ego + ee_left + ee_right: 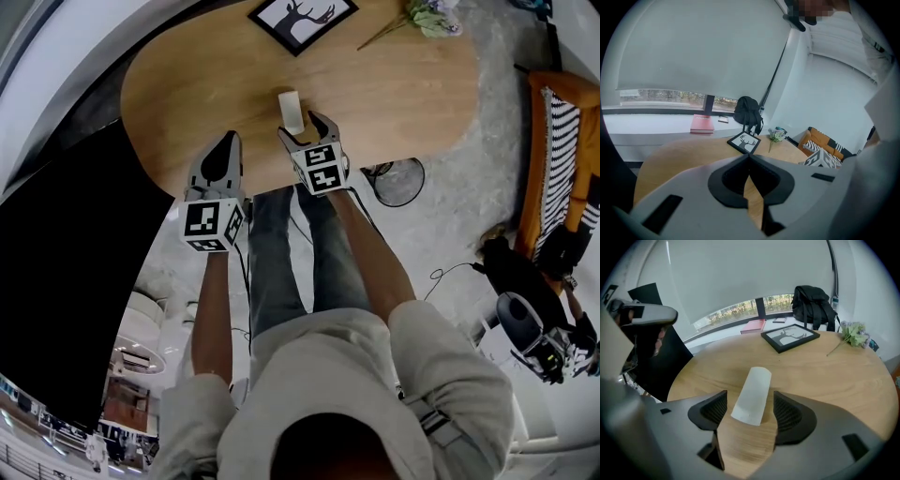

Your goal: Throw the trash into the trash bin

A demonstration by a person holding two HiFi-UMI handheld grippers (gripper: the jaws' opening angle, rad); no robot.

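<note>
Two tools hang over the near edge of the oval wooden surface (187,84), each held at the end of a grey-sleeved arm. The right tool (305,128) points steeply down with its jaws spread wide. The trash (291,111), a pale, rolled-looking piece of paper lying flat on the wood, has its near end between them. In the right gripper view the ribbed pads (712,409) stand clear of it on both sides, so nothing is gripped. The left tool (228,141) sits just beside it to the left, its jaws pressed together at the tips with nothing between them and only bare wood showing through the gap behind. Farther across the surface lie a black-framed deer picture (302,19) and a sprig of flowers (427,17), both well apart from the trash. Beyond the surface, a red book (702,123) and a black backpack (747,112) rest on the window ledge.
</note>
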